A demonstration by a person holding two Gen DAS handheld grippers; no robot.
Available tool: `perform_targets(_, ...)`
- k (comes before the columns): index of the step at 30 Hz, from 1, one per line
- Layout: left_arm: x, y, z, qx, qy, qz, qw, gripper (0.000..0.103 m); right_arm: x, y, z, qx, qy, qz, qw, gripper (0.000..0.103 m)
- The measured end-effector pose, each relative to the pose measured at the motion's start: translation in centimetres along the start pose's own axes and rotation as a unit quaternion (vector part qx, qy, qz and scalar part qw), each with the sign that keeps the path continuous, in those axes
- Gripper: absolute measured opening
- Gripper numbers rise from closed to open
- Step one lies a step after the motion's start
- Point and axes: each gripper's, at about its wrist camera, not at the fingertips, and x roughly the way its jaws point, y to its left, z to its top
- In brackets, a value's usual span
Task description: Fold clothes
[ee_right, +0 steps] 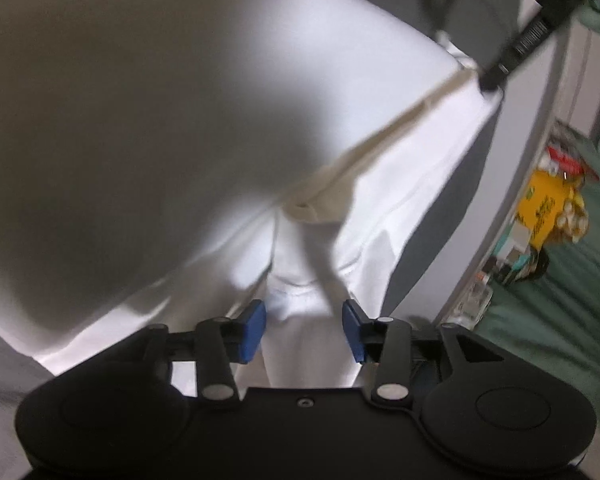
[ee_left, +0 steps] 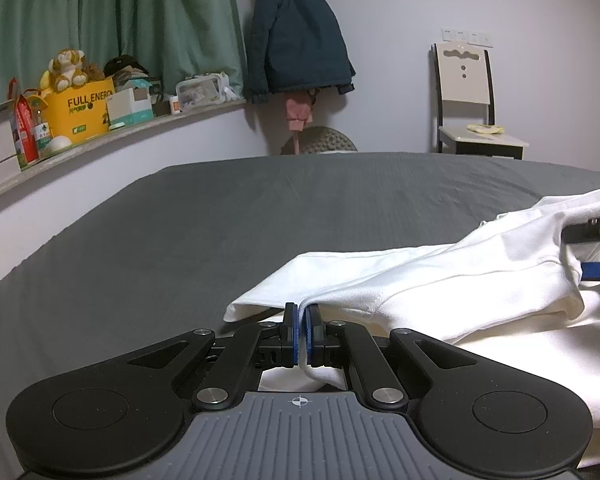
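1. A white garment (ee_left: pixel 440 280) lies rumpled on the grey bed (ee_left: pixel 180 240), spread toward the bed's right side in the left wrist view.
2. The left gripper (ee_left: pixel 302 322) is clenched on a fold of the garment's edge, its blue pads pinching the cloth.
3. The right gripper (ee_right: pixel 304 330) is released: its 2 blue pads (ee_right: pixel 252 330) stand apart, white cloth lying between them without being pressed.
4. A shelf (ee_left: pixel 140 124) with a yellow box (ee_left: pixel 86 110) runs along the wall; a chair (ee_left: pixel 466 96) stands beyond the bed.

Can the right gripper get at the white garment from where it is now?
Probably yes: the right gripper is open with the white garment directly ahead between its pads, nothing blocking.
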Motion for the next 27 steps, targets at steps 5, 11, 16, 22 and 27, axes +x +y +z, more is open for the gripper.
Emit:
perform_targets(5, 0.1, -0.1, 0.0, 0.001, 0.000, 0.001, 1.0000, 0.004, 0.5, -1.0, 0.0, 0.025, 0.004, 0.009, 1.000, 0.040)
perform_targets(11, 0.2, -0.1, 0.0, 0.002, 0.002, 0.001, 1.0000, 0.004, 1.8, -0.6, 0.5, -0.002, -0.006, 0.032, 0.999, 0.028)
perform_targets(16, 0.3, 0.1, 0.0, 0.000, 0.004, 0.001, 1.0000, 0.004, 0.4, -1.5, 0.0, 0.020, -0.018, 0.035, 0.999, 0.010)
perform_targets(22, 0.3, 0.3, 0.1, -0.004, 0.006, 0.003, 1.0000, 0.004, -5.6, -5.3, -1.1, 0.164, -0.092, 0.017, 0.982, 0.008)
perform_targets(27, 0.4, 0.3, 0.0, -0.007, 0.010, 0.006, 0.9999, 0.004, -8.1, -6.4, -0.8, 0.270, -0.101, 0.041, 0.957, 0.018)
